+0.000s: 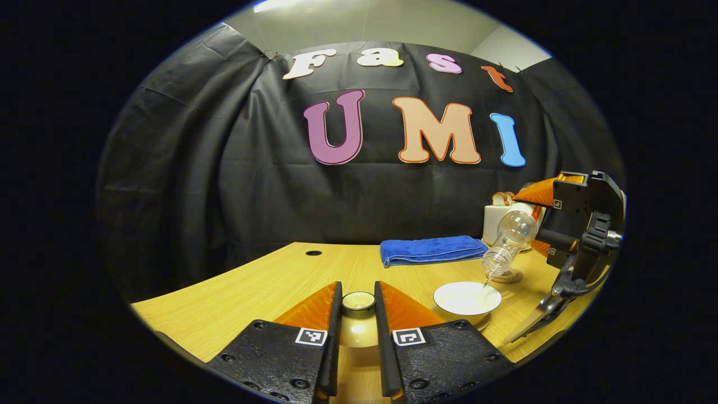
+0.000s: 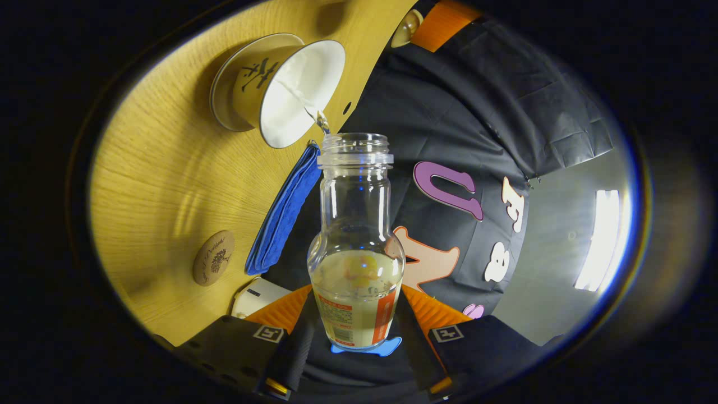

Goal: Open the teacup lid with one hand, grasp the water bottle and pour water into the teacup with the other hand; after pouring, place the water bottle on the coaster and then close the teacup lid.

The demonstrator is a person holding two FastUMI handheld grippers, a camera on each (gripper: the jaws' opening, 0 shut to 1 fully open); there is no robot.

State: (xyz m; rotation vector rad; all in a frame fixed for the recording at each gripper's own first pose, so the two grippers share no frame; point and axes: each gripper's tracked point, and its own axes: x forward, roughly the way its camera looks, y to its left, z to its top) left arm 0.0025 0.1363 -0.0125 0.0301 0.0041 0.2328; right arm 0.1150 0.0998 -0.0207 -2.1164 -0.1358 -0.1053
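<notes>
Black cloth drapes the back of the booth, with a pale ceiling and a bright light strip above it, and a light wooden table [image 1: 269, 286] with a small round hole near its far edge fills the foreground.

Going left to right in the left gripper view, the left gripper [image 1: 358, 320] sits low over the table with its two fingers closed against the knob of the teacup lid [image 1: 358, 314], held up off the cup. Behind it a folded blue towel [image 1: 429, 249] lies flat near the wall. Just right of the lid stands the open teacup [image 1: 466, 298] on its saucer, white inside. Above the cup the water bottle [image 1: 507, 241] is tipped mouth-down, a thin stream running into the cup. A round coaster [image 1: 509, 275] lies on the table just behind the cup, and a pale box-like thing [image 1: 496, 221] stands near the wall, partly hidden by the bottle. At far right the right gripper [image 1: 552, 233] clamps the bottle's base.

In the right gripper view, both fingers press the labelled lower body of the bottle, which is nearly drained, the cup just beyond its mouth
</notes>
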